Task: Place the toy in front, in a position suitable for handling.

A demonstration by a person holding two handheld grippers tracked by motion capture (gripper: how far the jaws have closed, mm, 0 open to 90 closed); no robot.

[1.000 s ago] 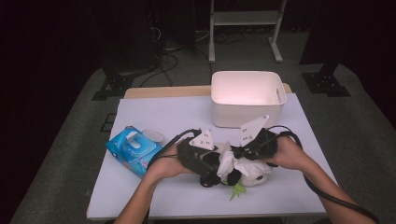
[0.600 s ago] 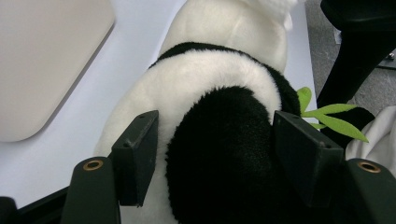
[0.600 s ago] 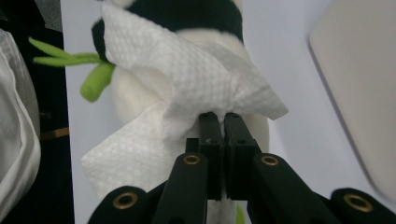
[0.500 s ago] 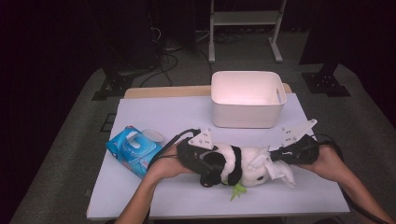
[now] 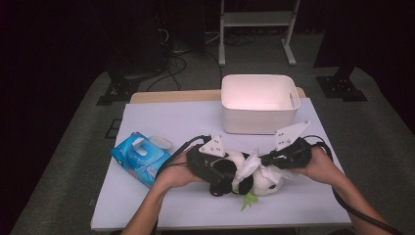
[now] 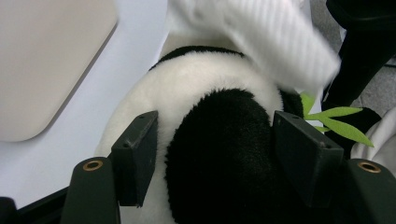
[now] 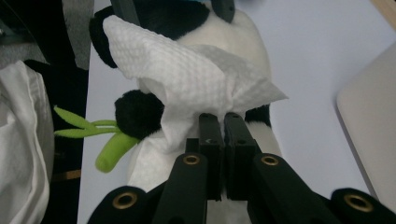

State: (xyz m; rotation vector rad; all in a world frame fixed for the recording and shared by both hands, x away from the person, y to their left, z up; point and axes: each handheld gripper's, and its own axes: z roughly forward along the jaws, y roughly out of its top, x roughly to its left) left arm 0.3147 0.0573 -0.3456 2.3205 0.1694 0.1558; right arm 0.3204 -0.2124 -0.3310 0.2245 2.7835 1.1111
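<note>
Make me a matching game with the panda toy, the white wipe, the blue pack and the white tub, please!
Things:
1. panda toy
2. white wipe
3. blue pack
4. white tub

Where or how:
A. stands at the far side of the table
B. pinched in the right claw
C. squeezed between the jaws of the left claw
D. lies by the person's left hand

Pairs: 1-C, 2-B, 3-D, 4-A
</note>
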